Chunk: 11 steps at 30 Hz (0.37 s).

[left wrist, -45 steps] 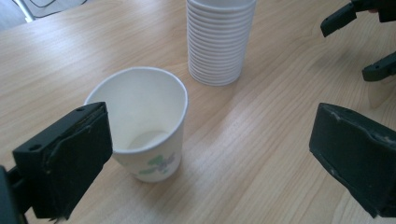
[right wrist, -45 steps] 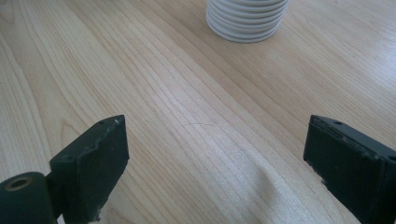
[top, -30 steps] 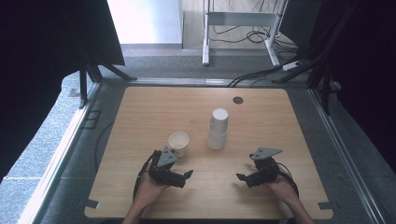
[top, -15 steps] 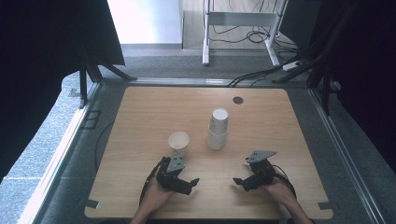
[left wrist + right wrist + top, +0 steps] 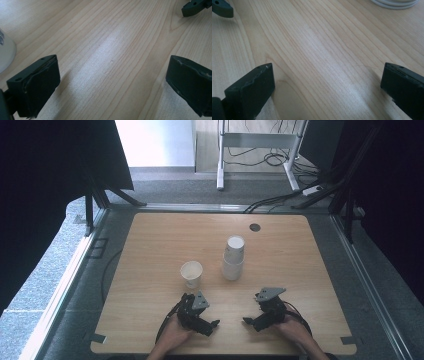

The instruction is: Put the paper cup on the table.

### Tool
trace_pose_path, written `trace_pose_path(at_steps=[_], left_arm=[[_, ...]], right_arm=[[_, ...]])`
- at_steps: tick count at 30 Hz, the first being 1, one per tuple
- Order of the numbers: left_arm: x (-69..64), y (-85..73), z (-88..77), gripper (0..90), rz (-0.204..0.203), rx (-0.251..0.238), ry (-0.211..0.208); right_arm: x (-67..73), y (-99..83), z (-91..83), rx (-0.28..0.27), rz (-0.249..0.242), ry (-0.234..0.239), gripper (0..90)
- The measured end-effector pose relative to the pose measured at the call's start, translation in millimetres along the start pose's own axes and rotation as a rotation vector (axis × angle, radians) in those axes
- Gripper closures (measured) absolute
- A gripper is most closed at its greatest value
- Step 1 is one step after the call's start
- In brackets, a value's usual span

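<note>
The table (image 5: 150,240) is pale wood, and both my hands rest near its front edge. Behind them, about mid-table, stands a stack of paper cups (image 5: 233,258), and just to its left a single paper cup (image 5: 191,273), upright with its mouth up. My left gripper (image 5: 214,325) and right gripper (image 5: 248,322) point toward each other, each with its jaws spread wide and nothing between them. I judge the cups very light, thin-walled and easy to crush or tip, so I would pinch the single one gently across its side wall below the rim, not at the lip. The high view gives the whole layout; my left gripper view adds a close sliver of the cup's wall (image 5: 5,52) at its left edge and the wood grain, which the high view is too far off to show
</note>
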<state>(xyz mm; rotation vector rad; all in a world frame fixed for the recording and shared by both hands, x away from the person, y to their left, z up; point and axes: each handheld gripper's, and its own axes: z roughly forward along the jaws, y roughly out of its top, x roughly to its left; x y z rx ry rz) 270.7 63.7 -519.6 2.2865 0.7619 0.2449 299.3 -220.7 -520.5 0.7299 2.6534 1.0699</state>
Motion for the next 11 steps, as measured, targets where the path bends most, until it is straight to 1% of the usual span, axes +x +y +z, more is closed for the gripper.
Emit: trace_pose_path(at_steps=[1, 2, 7, 9, 11], left_arm=[[-0.9, 0.7, 1.9, 0.0, 0.004, 0.021, 0.009], [-1.6, 1.0, 2.1, 0.0, 0.008, 0.024, 0.012], [-1.4, 0.9, 2.2, 0.0, -0.003, 0.023, 0.023], [-2.1, 0.7, 2.0, 0.0, -0.018, 0.024, 0.037], [-2.4, 0.6, 1.8, 0.0, -0.021, 0.024, 0.04]], right_arm=[[-0.1, -0.3, 0.3, -0.005, -0.001, -0.002, 0.0], [-0.1, -0.3, 0.4, -0.006, 0.0, -0.001, 0.0], [-0.3, -0.4, 0.3, -0.004, -0.005, -0.001, 0.0], [-0.4, -0.6, 0.3, -0.004, -0.006, 0.0, 0.0], [-0.6, -0.6, 0.2, -0.004, -0.009, 0.001, 0.0]])
